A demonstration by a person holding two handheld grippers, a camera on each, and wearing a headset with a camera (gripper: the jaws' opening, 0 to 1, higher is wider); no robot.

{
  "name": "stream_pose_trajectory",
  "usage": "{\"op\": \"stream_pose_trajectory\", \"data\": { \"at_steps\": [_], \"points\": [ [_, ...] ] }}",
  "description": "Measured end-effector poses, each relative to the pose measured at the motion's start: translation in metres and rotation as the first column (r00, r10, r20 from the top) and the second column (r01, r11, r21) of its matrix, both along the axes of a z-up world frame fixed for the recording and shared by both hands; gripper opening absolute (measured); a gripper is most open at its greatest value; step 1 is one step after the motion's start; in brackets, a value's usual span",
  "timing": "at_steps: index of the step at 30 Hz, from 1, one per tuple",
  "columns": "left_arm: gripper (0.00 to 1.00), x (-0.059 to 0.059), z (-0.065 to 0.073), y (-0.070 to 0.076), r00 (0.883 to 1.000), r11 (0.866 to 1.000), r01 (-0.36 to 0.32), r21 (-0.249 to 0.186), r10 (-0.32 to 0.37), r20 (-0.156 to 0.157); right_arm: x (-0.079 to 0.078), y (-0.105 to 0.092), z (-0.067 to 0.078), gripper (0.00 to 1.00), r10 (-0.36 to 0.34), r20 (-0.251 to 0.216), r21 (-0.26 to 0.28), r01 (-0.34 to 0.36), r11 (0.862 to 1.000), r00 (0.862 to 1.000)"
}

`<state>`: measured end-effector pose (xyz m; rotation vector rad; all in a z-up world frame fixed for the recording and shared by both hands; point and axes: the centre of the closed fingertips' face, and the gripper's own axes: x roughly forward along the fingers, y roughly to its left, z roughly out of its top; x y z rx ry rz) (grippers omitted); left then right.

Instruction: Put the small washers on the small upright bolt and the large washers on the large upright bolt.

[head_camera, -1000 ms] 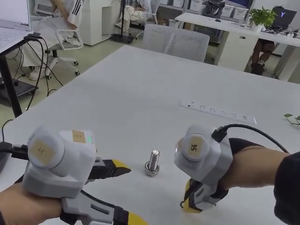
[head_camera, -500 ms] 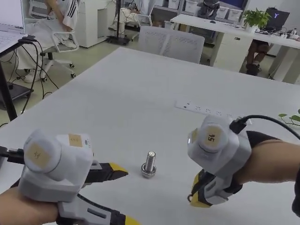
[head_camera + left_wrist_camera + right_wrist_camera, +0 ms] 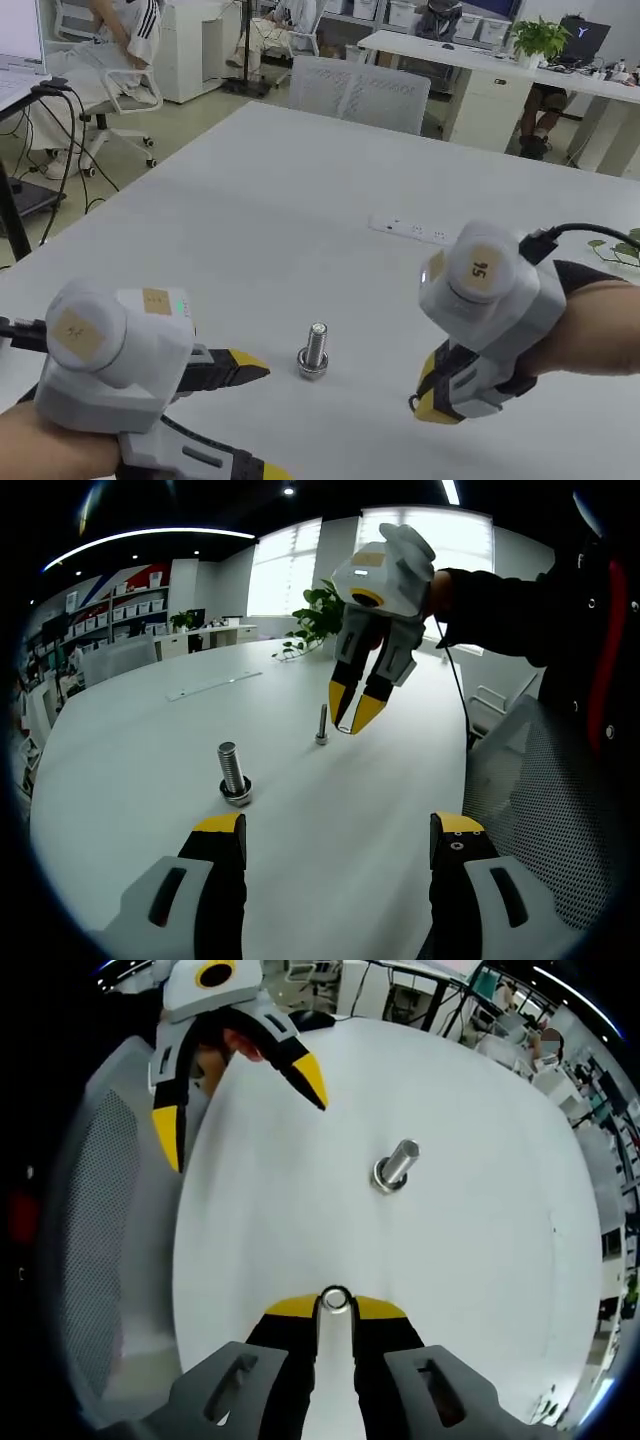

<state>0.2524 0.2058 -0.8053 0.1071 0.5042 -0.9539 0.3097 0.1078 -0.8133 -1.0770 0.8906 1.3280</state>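
The large bolt (image 3: 314, 350) (image 3: 233, 772) (image 3: 395, 1165) stands upright on the white table (image 3: 260, 210), with washers stacked at its base (image 3: 237, 795). A thinner small bolt (image 3: 321, 725) stands farther along. My right gripper (image 3: 425, 405) (image 3: 350, 712) (image 3: 335, 1305) points down just beside the small bolt, its jaws shut on a small washer (image 3: 335, 1299). In the head view that bolt is hidden behind the gripper. My left gripper (image 3: 262, 418) (image 3: 338, 825) (image 3: 243, 1115) hovers low to the left of the large bolt, jaws wide open with nothing between them.
A white power strip (image 3: 410, 230) lies on the table beyond the bolts. A mesh chair (image 3: 360, 92) stands at the far edge and another (image 3: 540, 780) at the near edge. Desks, a plant (image 3: 540, 35) and seated people are farther off.
My right gripper has moved to the right and slightly up, away from the large bolt. The left gripper has stayed open in about the same place.
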Motion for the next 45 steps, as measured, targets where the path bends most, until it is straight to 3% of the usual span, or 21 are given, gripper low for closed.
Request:
{"op": "stream_pose_trajectory", "data": {
  "at_steps": [12,24,45],
  "points": [
    [0.74,0.0,-0.001,0.0,1.0,1.0,0.0,-0.002,0.0,0.0,0.013,-0.014,0.023,0.13,-0.017,0.04,0.002,0.017,1.0,0.999],
    [0.74,-0.001,-0.001,0.001,1.0,1.0,0.0,-0.003,0.0,-0.002,0.03,-0.03,0.032,0.13,-0.052,0.068,-0.015,0.053,0.998,0.996],
    [0.74,0.001,-0.004,0.002,1.0,1.0,-0.006,-0.008,0.006,-0.015,0.049,-0.039,0.007,0.13,-0.057,0.032,-0.074,0.059,0.996,0.998]
  ]
}}
